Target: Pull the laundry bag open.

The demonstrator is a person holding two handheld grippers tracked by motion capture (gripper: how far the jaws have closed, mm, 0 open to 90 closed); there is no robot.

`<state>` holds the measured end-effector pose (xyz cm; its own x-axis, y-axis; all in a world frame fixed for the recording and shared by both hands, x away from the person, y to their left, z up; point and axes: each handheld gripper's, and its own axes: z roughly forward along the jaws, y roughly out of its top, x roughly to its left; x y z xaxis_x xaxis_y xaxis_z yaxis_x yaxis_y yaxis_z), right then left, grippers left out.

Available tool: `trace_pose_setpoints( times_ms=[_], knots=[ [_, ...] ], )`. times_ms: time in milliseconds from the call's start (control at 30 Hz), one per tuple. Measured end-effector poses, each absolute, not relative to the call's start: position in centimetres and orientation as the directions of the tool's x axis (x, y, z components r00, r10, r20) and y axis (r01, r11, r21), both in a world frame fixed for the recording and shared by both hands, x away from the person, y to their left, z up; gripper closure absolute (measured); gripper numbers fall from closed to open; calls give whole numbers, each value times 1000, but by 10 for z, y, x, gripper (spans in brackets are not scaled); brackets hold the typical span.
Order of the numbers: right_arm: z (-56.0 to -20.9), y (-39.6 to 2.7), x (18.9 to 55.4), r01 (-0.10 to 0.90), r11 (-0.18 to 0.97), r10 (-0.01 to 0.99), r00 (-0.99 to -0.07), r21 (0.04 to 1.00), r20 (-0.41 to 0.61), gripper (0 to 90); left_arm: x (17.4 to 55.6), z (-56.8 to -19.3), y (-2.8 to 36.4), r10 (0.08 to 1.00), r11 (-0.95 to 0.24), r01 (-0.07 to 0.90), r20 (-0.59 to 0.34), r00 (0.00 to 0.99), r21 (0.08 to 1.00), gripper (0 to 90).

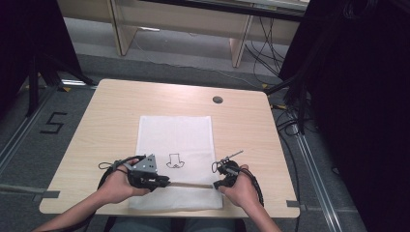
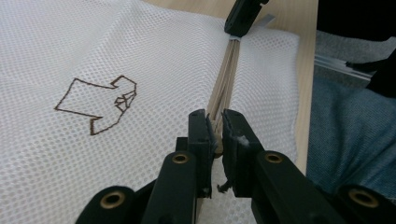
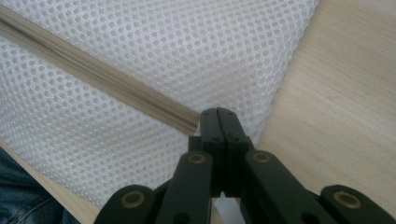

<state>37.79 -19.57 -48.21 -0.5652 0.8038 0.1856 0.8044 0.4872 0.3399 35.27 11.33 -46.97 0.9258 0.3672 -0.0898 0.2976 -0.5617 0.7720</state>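
The mesh bag point(image 1: 176, 145) lies flat on the table point(image 1: 106, 111), its beige zipper point(image 1: 191, 184) running along the near edge between our hands. Our left gripper point(image 2: 215, 128) is clamped on the zipper's left end, and our right gripper point(image 3: 218, 122) has its jaws pressed together at the zipper's right end, pinching the mesh there.

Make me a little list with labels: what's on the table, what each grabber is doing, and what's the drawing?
table: wooden, with a white mesh bag lying flat
zipper: tan, runs across the bag near the person
left gripper: shut on the zipper's one end
right gripper: shut at the zipper's other end, by the bag's edge
drawing: brown outline stitched on the bag
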Motion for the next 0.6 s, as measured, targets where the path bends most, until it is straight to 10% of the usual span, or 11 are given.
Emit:
trace_pose_setpoints(
  times_ms=[600],
  knots=[
    [-482, -195, 377, 808, 483, 807, -560, 337, 187, 900, 350, -471, 117, 369, -558, 306, -99, 924, 772, 818]
  ],
)
